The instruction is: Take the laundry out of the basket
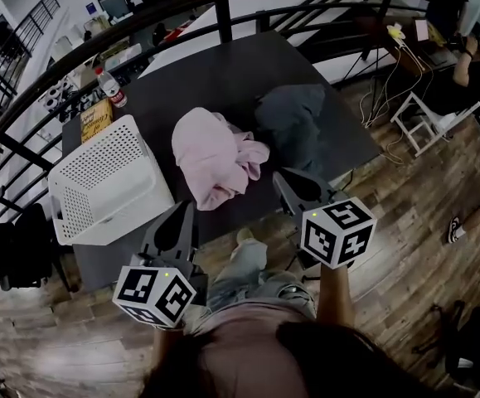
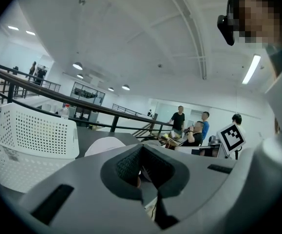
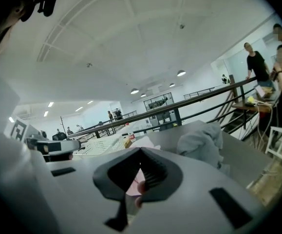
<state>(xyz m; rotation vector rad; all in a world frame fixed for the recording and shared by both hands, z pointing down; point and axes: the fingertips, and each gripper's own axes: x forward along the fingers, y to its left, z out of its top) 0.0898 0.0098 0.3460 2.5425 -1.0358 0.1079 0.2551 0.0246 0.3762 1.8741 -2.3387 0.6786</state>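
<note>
Grey jaws of left gripper (image 2: 141, 149) closed together, empty; right gripper (image 3: 141, 151) same. Only head view shows whole layout: pink garment (image 1: 215, 157) and grey garment (image 1: 293, 123) heaped on dark surface (image 1: 223, 65), outside white basket (image 1: 107, 181), just ahead of jaws. Left gripper view shows basket's perforated wall at left.

Ahead of the fingers of my left gripper (image 1: 183, 210), a narrow strip of table (image 1: 163, 146) runs between basket (image 1: 99, 172) and pink garment (image 1: 215, 160). The grey garment (image 1: 293, 123) blocks the way beyond my right gripper (image 1: 283, 177).
</note>
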